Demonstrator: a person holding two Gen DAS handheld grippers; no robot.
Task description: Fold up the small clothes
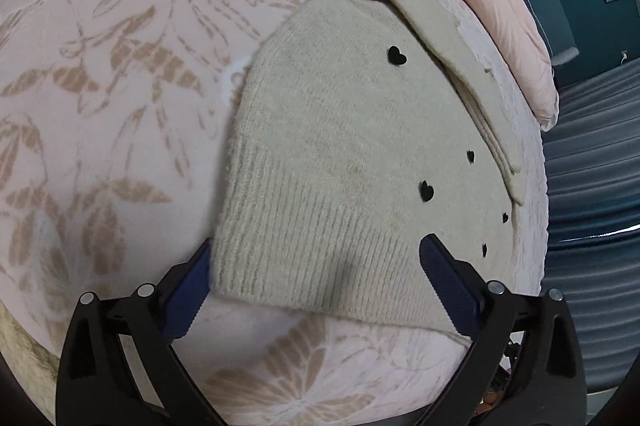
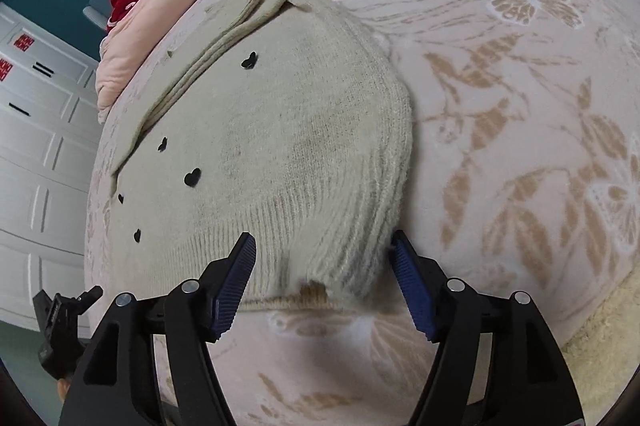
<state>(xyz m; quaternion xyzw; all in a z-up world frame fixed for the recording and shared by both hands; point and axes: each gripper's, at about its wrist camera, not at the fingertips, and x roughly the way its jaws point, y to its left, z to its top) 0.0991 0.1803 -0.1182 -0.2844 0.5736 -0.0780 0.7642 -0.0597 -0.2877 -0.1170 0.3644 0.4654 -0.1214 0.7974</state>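
The beige knit cardigan [image 1: 340, 154] lies on the pink butterfly-print bedspread [image 1: 120, 66], close to the bedspread edge that borders the rumpled pink quilt [image 1: 516, 26]. The left gripper [image 1: 316, 258] stands with its jaws spread wide, one blue pad beside the outer edge of the ribbed hem and the other over the knit near the button row; neither pad presses the fabric, so nothing is held. The right gripper [image 2: 322, 254] is likewise released, its jaws apart on either side of the bunched hem corner, with no visible pinch. Hazard one: closing either gripper from this stance may catch only the top layer of the knit, so that a lift would separate the layers and undo the fold. Hazard two: a pad that catches the bedspread together with the hem would drag the cover and shift the garment. Hazard three: uneven lifting by the two grippers would skew the fold line relative to the hem. The cardigan appears already folded in part: a flat band of fabric lies folded back along the edge nearest the quilt. The knit is fuzzy and ribbed at the hem, carries small black heart-shaped buttons [image 1: 398, 55], and shows a faint brownish discolouration near its middle. One hem corner in the right wrist view is rumpled.
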